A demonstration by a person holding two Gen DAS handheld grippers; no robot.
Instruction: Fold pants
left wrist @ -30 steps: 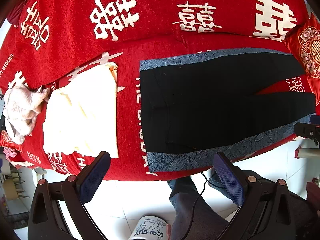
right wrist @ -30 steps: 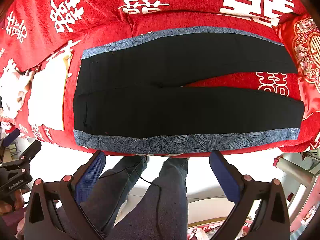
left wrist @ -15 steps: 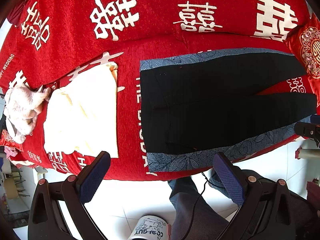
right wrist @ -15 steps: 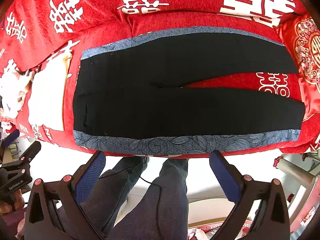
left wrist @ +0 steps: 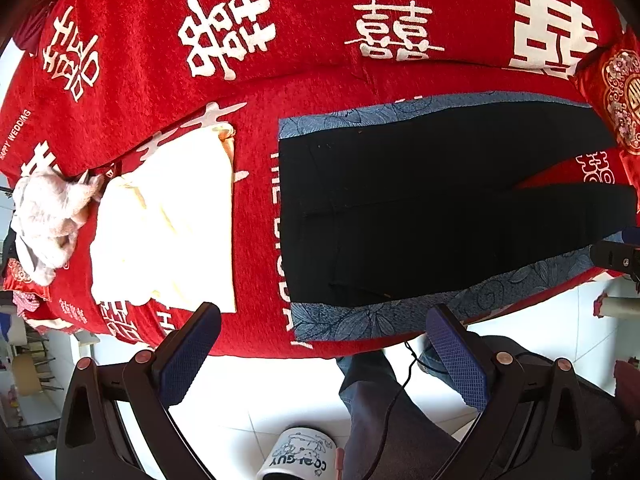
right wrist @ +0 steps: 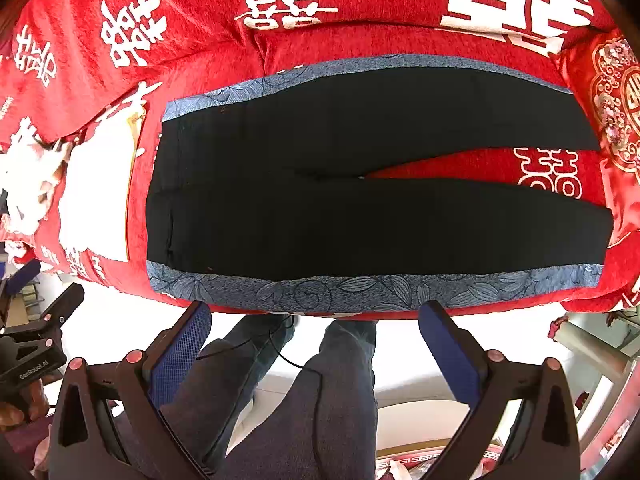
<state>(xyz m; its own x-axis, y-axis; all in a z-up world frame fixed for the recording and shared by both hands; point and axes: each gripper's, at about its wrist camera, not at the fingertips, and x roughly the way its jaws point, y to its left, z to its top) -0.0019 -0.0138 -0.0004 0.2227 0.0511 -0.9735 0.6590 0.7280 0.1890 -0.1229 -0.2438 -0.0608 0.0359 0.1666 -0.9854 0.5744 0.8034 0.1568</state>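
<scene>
- The black pants (right wrist: 360,216) lie flat and spread out on the red sofa (right wrist: 340,40) seat, along its front edge.
- The waist is at the left and the two legs run to the right, with a thin wedge of red showing between them.
- A blue flowery strip (right wrist: 360,290) runs down each long side of the pants; the near one lies right at the front edge of the seat.
- The left gripper (left wrist: 320,356) hangs in front of the sofa, near the waist end, with its blue pads wide apart and nothing between them.
- The right gripper (right wrist: 316,344) hangs in front of the near leg, also wide apart and holding nothing.
- Neither one touches the pants.
- A folded cream cloth (left wrist: 168,232) lies on the seat to the left of the waist, a little apart.
- A fluffy pinkish-white bundle (left wrist: 48,216) sits at the far left end of the seat.
- A red cushion with gold patterns (right wrist: 616,100) leans at the right end, by the leg ends.
- The person's legs in jeans (right wrist: 312,400) are below the seat, on the white floor.
</scene>
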